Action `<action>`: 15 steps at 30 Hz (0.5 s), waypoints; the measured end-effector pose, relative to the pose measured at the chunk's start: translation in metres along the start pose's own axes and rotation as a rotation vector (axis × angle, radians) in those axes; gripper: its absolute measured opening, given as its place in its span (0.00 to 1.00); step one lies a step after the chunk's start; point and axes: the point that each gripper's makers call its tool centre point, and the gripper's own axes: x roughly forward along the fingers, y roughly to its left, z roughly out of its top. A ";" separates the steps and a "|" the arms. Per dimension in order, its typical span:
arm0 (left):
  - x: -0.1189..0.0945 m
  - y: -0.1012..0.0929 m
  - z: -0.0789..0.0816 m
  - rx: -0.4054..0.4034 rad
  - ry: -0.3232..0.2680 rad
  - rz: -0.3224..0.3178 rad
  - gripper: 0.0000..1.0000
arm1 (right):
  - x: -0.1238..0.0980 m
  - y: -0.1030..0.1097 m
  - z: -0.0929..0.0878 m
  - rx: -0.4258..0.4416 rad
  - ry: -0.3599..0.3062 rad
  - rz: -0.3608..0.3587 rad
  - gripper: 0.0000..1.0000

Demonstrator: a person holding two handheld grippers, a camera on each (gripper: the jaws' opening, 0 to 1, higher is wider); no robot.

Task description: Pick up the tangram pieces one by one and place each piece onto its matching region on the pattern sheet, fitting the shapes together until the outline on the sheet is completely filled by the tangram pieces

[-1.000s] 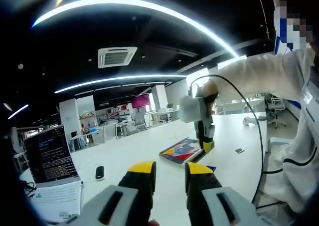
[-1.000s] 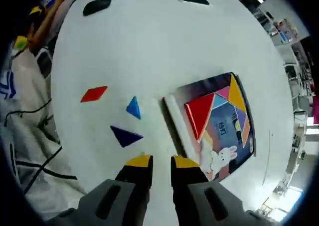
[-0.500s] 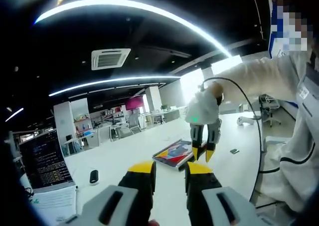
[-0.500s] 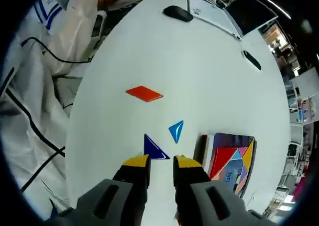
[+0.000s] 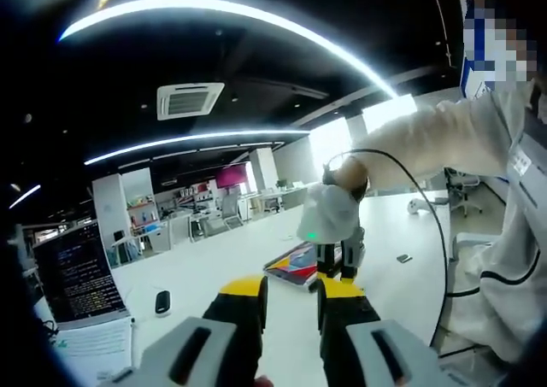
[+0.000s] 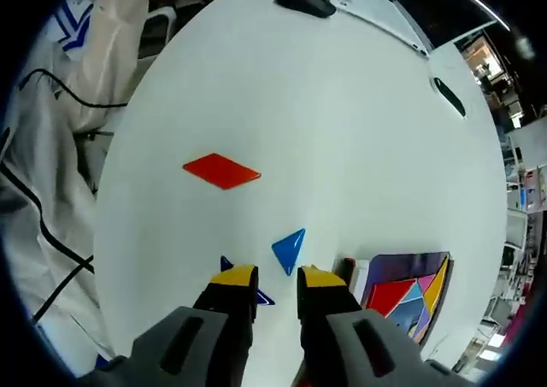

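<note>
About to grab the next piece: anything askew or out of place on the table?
Nothing stands out. The red diamond, light blue triangle and dark blue triangle lie flat on the table, apart, beside the pattern sheet. Right gripper hangs above the dark one.

The left gripper (image 5: 291, 291) rises from the bottom of the left gripper view, its two yellow-tipped jaws standing a narrow gap apart with nothing between them. Beyond them stretches a white table (image 5: 231, 263). The right gripper (image 5: 337, 266), held by a person's hand at the end of a pale sleeve (image 5: 427, 139), points down over the pattern sheet (image 5: 295, 263), which lies on the table with red and blue shapes on it. A black cable (image 5: 440, 233) loops from that gripper. At the left stand a laptop (image 5: 77, 276) with a lit screen, papers (image 5: 90, 353) and a computer mouse (image 5: 162, 301).
</note>
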 end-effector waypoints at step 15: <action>0.001 0.003 0.004 0.001 -0.003 0.016 0.25 | 0.008 -0.004 0.003 0.060 -0.011 0.098 0.23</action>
